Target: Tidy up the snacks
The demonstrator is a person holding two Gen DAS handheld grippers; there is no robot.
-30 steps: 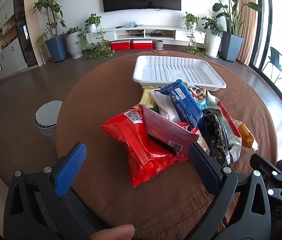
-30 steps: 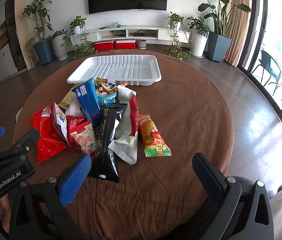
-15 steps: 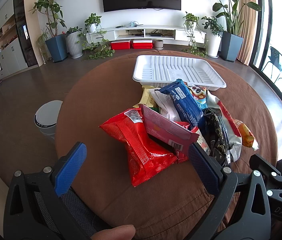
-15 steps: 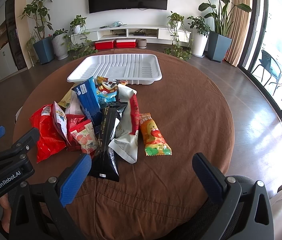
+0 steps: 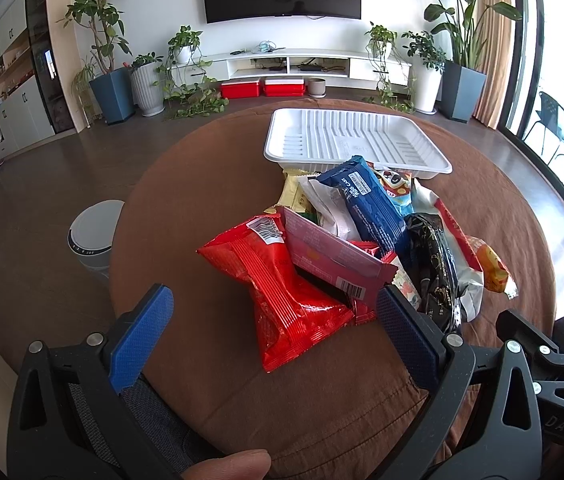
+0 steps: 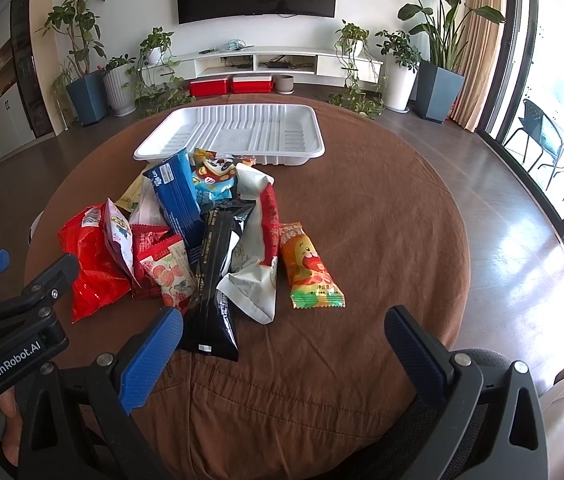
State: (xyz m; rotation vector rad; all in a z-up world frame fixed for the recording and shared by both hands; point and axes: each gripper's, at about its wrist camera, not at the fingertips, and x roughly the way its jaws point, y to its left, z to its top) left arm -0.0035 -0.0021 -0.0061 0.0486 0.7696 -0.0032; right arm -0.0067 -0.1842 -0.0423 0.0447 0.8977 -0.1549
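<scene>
One black packet (image 6: 211, 280) lies lengthwise toward tray (image 6: 314, 148).

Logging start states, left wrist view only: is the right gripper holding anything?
Observer: No. The right gripper is open, fingers wide apart, only brown cloth between them.
Operator: The orange packet is half hidden here. Buried?
Observer: No. It lies flat on the cloth, rightmost of the snacks, with nothing on top.
Operator: What's behind the pink packet?
Observer: A small red packet printed with fruit, right beside the black packet.
</scene>
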